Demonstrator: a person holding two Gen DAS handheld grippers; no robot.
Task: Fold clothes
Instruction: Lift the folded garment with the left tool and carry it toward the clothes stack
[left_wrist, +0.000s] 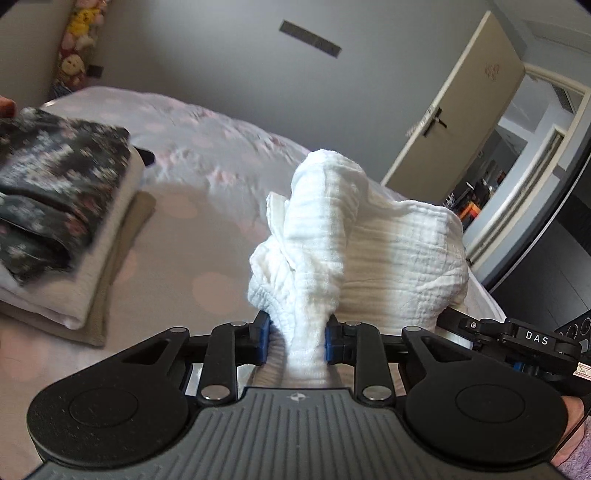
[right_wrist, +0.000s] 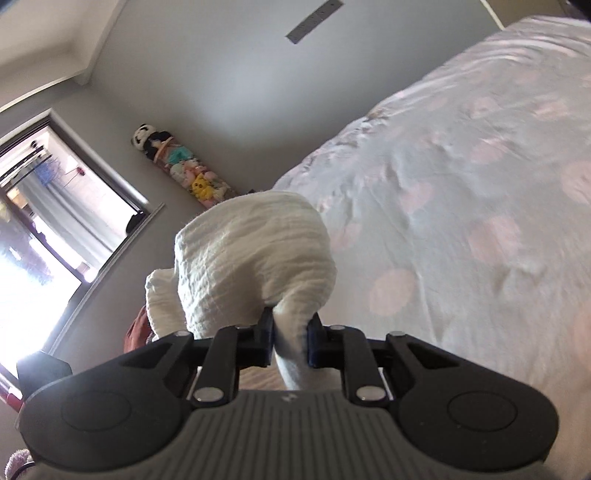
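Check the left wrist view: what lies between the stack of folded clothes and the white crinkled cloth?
Only bare bedspread, pale with pink dots, separates the stack of folded clothes from the white crinkled cloth; the left wrist view shows it.

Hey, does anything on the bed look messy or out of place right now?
Nothing stands out. The white cloth is bunched only because both grippers pinch it, and the folded stack sits fairly neat on the bed.

Folded stack (left_wrist: 55, 206) left; bedspread (left_wrist: 207, 229) bare ahead

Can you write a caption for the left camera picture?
Left gripper pinches a white cloth above the bed, folded clothes stacked nearby.
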